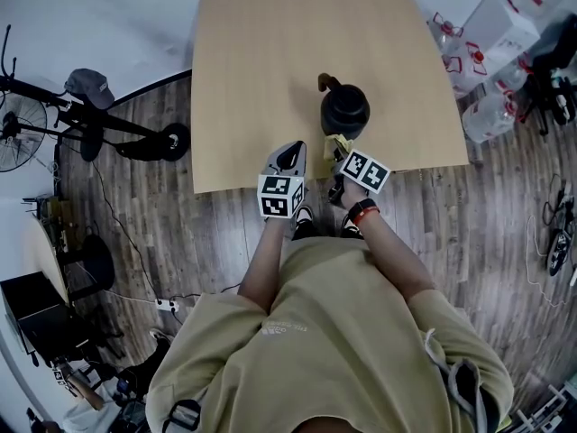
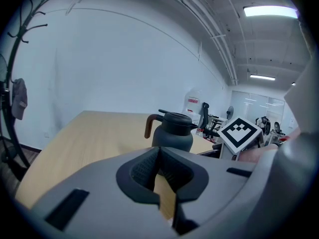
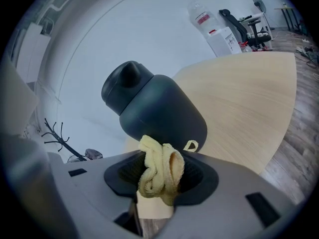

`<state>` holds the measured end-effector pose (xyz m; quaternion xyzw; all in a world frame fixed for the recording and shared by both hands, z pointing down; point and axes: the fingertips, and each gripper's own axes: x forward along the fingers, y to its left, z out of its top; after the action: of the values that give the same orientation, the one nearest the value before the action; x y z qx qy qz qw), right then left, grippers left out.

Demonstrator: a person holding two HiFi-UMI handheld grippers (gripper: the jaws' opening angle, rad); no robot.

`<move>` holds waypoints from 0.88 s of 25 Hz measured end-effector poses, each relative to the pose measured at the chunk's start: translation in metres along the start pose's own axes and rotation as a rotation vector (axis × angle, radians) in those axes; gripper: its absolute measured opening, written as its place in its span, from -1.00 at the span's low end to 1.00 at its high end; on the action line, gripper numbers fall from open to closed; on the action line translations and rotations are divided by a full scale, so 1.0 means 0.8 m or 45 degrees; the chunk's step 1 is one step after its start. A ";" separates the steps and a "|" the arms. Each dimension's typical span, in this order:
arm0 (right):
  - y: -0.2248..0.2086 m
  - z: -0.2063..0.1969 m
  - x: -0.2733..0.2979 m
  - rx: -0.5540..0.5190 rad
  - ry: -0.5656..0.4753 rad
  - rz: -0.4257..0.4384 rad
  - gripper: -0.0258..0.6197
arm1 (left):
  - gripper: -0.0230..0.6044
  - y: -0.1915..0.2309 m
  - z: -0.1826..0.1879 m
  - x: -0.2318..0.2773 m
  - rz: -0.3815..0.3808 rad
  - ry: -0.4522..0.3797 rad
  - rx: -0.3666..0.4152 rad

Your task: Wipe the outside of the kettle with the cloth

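Note:
A dark grey kettle (image 1: pixel 344 109) with a brown handle stands near the front edge of the wooden table (image 1: pixel 261 70). In the left gripper view the kettle (image 2: pixel 173 132) is upright a short way ahead, handle to its left. My left gripper (image 1: pixel 290 158) sits at the table's front edge, left of the kettle, shut with nothing in it. My right gripper (image 1: pixel 339 152) is shut on a bunched yellow cloth (image 3: pixel 160 169). That cloth (image 1: pixel 340 143) lies against the kettle's near lower side, and the kettle (image 3: pixel 159 111) fills the right gripper view just beyond it.
Large plastic water bottles (image 1: pixel 491 115) and boxes stand on the floor right of the table. A fan (image 1: pixel 16 129) and a black stand (image 1: pixel 108 129) are at the left. The table reaches far beyond the kettle.

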<state>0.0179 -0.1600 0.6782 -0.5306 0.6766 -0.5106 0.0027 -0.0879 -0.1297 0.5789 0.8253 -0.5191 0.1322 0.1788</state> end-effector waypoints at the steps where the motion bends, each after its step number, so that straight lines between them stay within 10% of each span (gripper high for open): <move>1: -0.003 0.001 -0.002 -0.002 0.004 0.000 -0.39 | -0.85 -0.003 0.000 0.001 0.000 0.000 0.001; 22: -0.088 0.062 -0.020 -0.248 0.068 -0.121 -0.41 | -0.85 -0.056 0.004 0.048 -0.001 0.022 0.028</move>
<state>0.1020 -0.1766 0.6948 -0.5459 0.6969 -0.4561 -0.0912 -0.0312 -0.1442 0.5842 0.8263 -0.5156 0.1450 0.1743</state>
